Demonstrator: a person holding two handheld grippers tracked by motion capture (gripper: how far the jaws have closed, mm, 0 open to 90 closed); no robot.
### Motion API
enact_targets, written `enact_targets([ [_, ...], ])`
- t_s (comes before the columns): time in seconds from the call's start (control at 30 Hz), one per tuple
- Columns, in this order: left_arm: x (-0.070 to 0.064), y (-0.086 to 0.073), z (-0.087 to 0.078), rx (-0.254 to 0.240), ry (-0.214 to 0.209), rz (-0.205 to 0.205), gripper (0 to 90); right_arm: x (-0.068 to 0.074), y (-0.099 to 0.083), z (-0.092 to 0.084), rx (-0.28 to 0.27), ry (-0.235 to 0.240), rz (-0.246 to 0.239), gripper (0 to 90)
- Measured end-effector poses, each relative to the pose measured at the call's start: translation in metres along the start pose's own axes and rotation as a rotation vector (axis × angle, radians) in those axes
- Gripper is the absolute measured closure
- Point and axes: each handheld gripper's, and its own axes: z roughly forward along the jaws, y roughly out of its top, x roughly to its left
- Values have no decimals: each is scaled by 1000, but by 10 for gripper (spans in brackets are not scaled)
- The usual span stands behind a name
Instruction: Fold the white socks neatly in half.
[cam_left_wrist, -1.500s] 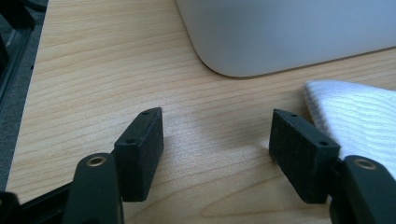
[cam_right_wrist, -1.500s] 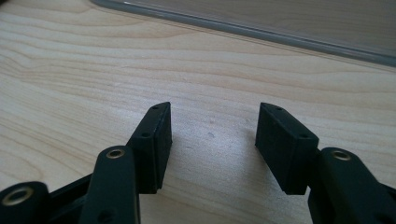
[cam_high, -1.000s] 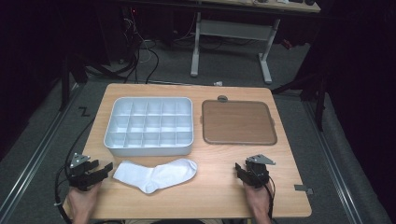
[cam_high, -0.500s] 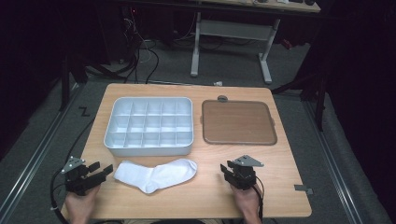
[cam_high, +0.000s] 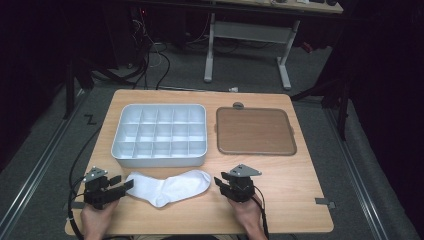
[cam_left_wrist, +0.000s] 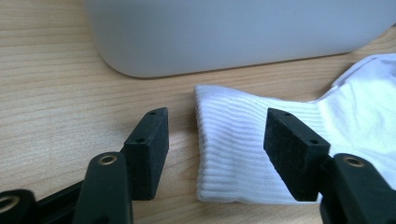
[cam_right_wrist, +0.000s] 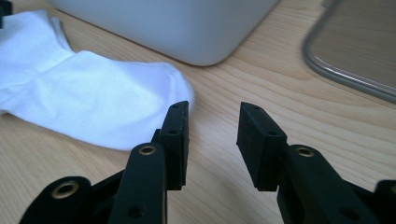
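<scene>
Flanking white sock (cam_high: 167, 186), left gripper (cam_high: 120, 185) fingers wide, right gripper (cam_high: 220, 182) fingers half-open, both empty

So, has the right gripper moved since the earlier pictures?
Yes. In the high view the right gripper has gone leftward along the table's near edge, toward the toe of the white sock, and its jaws stand open, not touching it.

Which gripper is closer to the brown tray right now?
Right. The right gripper sits just below the brown tray's near-left corner, jaws open and empty. The left gripper is far across the table, at the white sock's cuff.
</scene>
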Motion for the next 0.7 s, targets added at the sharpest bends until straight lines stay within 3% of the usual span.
enact_targets([
  [0.17, -1, -5, 4, 17, 10, 2, 456, 8, 3, 11, 16, 29, -19, 615],
  [0.3, -2, -7, 5, 25, 12, 19, 473, 10, 4, 20, 41, 52, -1, 598],
  [0.43, -3, -9, 6, 27, 14, 23, 490, 11, 4, 25, 45, 49, -8, 599],
  [0.7, -5, -13, 7, 35, 6, 52, 541, 13, 4, 33, 63, 65, -16, 739],
])
